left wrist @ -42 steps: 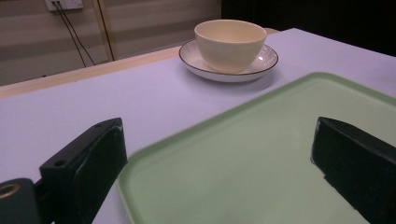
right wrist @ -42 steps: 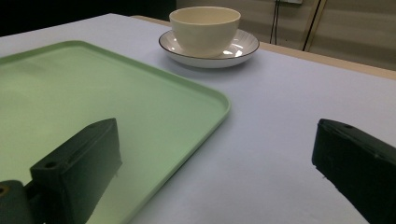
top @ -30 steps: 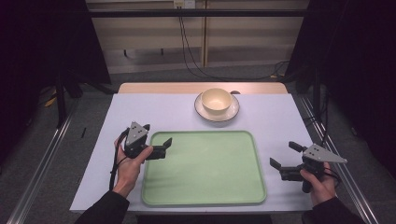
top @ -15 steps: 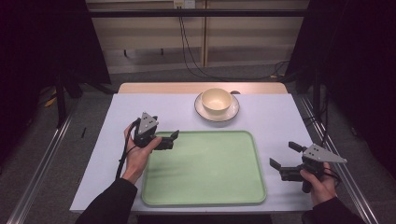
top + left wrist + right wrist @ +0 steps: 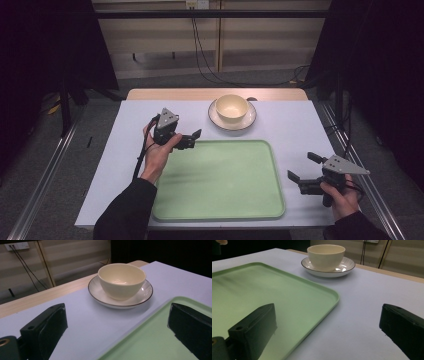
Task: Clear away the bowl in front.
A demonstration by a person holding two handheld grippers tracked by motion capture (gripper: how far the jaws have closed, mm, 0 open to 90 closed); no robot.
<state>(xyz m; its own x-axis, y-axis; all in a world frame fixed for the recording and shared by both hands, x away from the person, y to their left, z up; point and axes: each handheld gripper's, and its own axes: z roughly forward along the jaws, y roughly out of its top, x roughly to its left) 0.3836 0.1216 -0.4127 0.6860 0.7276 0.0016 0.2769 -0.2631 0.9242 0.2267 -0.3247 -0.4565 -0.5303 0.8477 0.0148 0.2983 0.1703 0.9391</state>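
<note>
Two grippers, both with fingers spread and holding nothing. Nearest, lower right of the high view: right gripper [image 5: 304, 167] on the pale surface [image 5: 295, 125], just off the right edge of the green tray [image 5: 220, 185], well apart from the crockery. Tray bare.

Left of centre: left gripper [image 5: 192, 140] over the tray's upper left corner, pointed toward the cream bowl [image 5: 232, 106]. Bowl sits upright in the striped saucer [image 5: 245, 121], upper centre of frame, beyond the tray's far rim.

Likely risks:
- Bowl rests loose on the saucer; a pinch on the saucer rim alone could tilt it and let the bowl slide off.
- Glazed, curved bowl wall; fingers closing off-centre may squeeze it out sideways.
- Low approach over the tray rim could catch a finger [image 5: 190, 325] on the lip and shunt the tray.
- Saucer stands near the far edge; a push rather than a grip could send it toward the wooden strip [image 5: 165, 94].
</note>
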